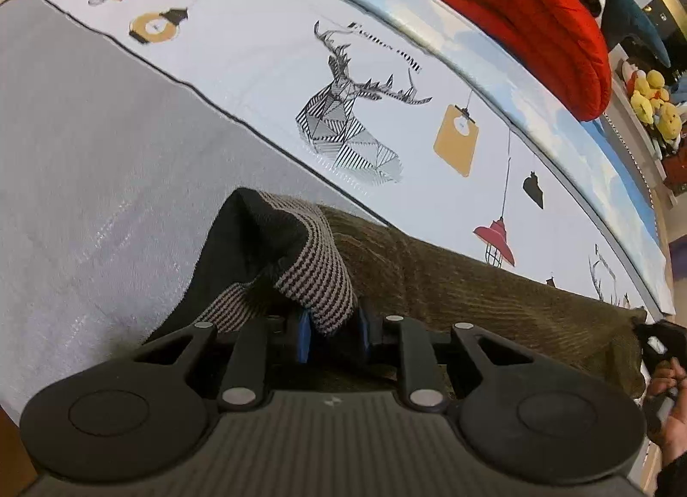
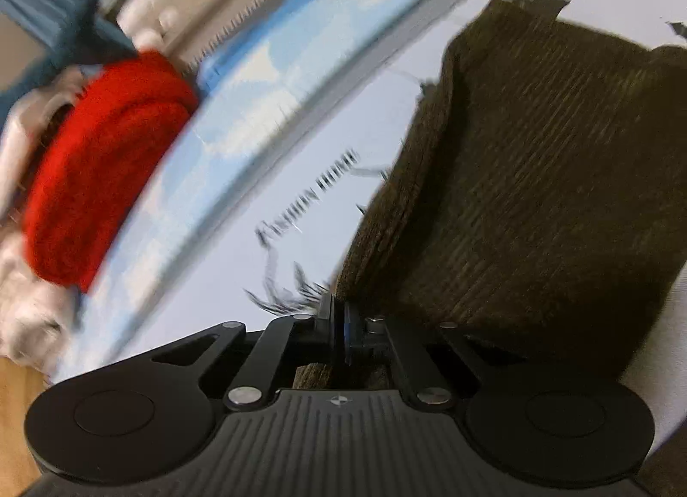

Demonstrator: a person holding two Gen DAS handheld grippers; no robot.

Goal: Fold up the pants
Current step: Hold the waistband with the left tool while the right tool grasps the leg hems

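While the brown corduroy pants (image 1: pixel 493 282) lie stretched across the printed sheet (image 1: pixel 266 67) on the bed, I hold both ends. My left gripper (image 1: pixel 332 336) pinches the striped waistband (image 1: pixel 317 273) between its fingers; my right gripper (image 2: pixel 339 340) has its fingers pressed together on a leg edge. I judge the fold barely begun. A red blanket (image 1: pixel 536 20) lies well apart.

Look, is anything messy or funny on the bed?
Only the pants: their striped waistband is bunched and flipped up between the left gripper fingers, showing black lining. That's from being lifted, not damage.
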